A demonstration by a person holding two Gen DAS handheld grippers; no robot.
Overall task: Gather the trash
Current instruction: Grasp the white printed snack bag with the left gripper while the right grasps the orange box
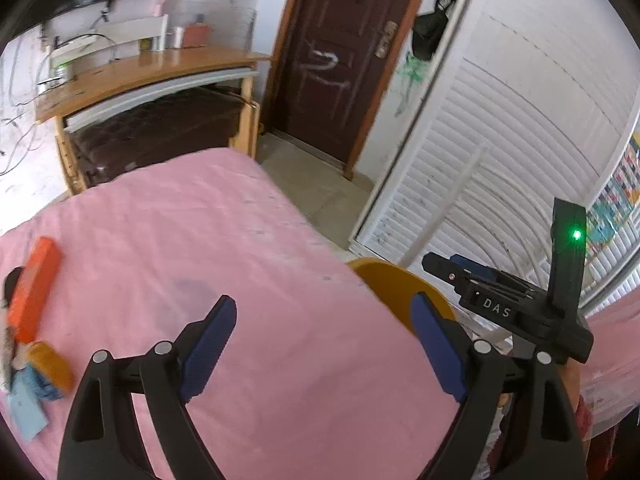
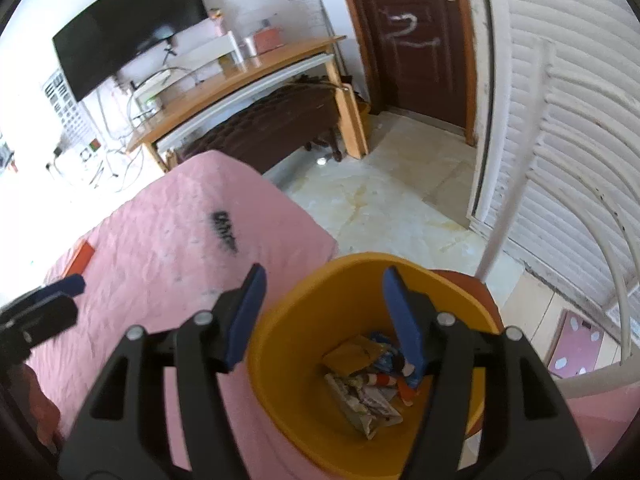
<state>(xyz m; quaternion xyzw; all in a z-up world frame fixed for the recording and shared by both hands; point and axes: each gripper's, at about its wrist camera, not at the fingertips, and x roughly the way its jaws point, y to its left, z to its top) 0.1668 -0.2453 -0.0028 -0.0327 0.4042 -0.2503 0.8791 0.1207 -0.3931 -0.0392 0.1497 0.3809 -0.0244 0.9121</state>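
My left gripper [image 1: 324, 312] stands wide open over the pink bed cover [image 1: 192, 220], nothing between its blue fingers. At the far left of that view lie an orange box [image 1: 34, 292], a yellow-brown wrapper [image 1: 52, 364] and light blue paper scraps [image 1: 28, 404]. The yellow bin [image 2: 288, 320] stands beside the bed, with crumpled wrappers [image 2: 368, 384] in its bottom. My right gripper [image 2: 324, 280] hangs open over the bin's mouth and holds nothing. In the left wrist view the right gripper [image 1: 444, 264] shows at the right, past the bin's rim [image 1: 384, 280].
A wooden desk [image 2: 248, 76] with a dark bench under it stands beyond the bed, a television [image 2: 128, 28] on the wall above. A brown door [image 2: 412, 40] and white louvred doors [image 2: 560, 128] border the tiled floor [image 2: 384, 200]. A white rail [image 2: 504, 200] rises right of the bin.
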